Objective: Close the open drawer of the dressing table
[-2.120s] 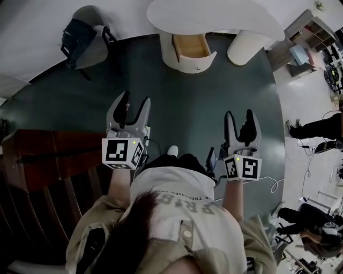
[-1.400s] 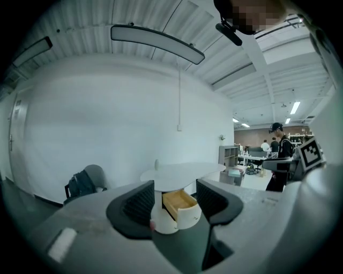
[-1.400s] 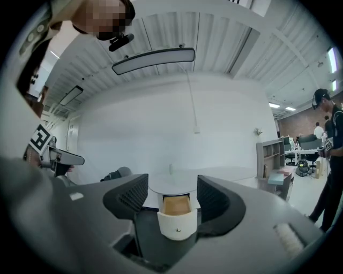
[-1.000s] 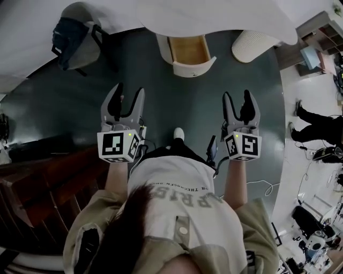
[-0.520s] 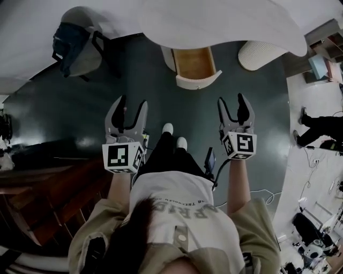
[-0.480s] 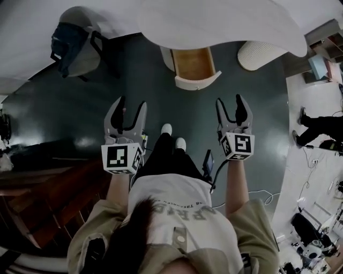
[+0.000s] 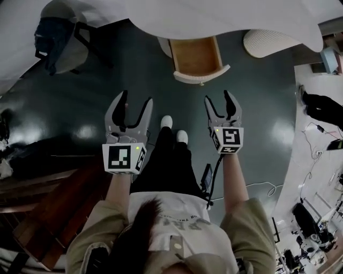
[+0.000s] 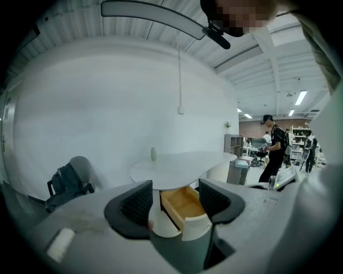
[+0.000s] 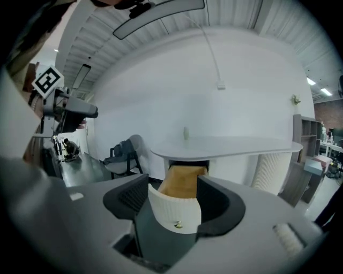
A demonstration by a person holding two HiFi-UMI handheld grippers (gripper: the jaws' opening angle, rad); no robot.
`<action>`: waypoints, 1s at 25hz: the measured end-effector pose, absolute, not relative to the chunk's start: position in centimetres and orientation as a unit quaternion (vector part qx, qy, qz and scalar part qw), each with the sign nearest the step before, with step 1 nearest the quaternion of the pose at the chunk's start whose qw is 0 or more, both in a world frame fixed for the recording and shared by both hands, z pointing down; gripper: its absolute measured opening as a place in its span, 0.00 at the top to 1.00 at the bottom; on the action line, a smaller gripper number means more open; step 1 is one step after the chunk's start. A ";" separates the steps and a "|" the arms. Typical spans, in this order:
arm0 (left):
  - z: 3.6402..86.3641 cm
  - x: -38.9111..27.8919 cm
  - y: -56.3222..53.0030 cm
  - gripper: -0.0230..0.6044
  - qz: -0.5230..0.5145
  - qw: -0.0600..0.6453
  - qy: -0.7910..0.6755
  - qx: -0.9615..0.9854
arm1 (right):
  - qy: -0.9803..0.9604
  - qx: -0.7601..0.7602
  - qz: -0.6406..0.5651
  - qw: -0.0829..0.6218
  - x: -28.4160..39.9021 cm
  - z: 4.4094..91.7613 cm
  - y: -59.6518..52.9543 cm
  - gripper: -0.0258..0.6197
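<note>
Status from the head view: we have both forearms stretched out ahead of the torso, one tool per hand, marker cubes at the near end facing up, tips aimed toward the far side and dipped slightly toward the floor.

- Left gripper (image 7: 136,99) (image 8: 176,199): jaws are opening, wide apart and holding nothing. It sits left of the drawer line. In its own view the drawer only shows through the gap, well beyond the pads.
- Right gripper (image 7: 218,98) (image 9: 171,200): released, jaws spread, nothing clamped. Its view frames the drawer front squarely between the jaws. The head view shows bare dark floor between the tips and the front, so no contact.
- Drawer (image 7: 197,56) (image 8: 182,203) (image 9: 179,184): pulled out toward us from under the dressing table (image 7: 214,16) (image 8: 182,163) (image 9: 236,144), wooden inside exposed, with a curved white ribbed front. There is a small knob (image 9: 177,225) low on that front, probably metal, but it is too small to be sure.
- Our shoes (image 7: 174,128) stand between the two tools, just near of the drawer.
- Chair (image 7: 59,37) with a dark bag on it is far left, well apart from the table.
- A white ribbed table leg (image 7: 268,43) is right of the drawer.
- A bystander (image 8: 273,147) is far right in the left gripper view.
</note>
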State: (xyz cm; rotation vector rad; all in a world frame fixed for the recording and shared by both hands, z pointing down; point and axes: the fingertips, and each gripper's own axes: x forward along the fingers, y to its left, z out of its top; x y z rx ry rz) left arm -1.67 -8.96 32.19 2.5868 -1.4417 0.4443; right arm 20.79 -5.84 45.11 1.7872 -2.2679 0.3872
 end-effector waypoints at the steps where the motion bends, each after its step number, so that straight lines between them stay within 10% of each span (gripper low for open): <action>1: 33.1 -1.6 -9.2 0.50 0.150 0.077 -0.480 0.861 | -0.773 0.608 0.136 0.118 20.6 46.4 -6.1 0.52; 21: 46.4 -2.2 -9.9 0.48 0.197 0.110 -0.467 0.855 | -0.744 0.601 0.206 0.208 19.4 66.6 -9.8 0.53; 25: 47.1 -2.8 -10.2 0.48 0.199 0.114 -0.472 0.852 | -0.738 0.603 0.206 0.220 19.1 68.1 -10.6 0.66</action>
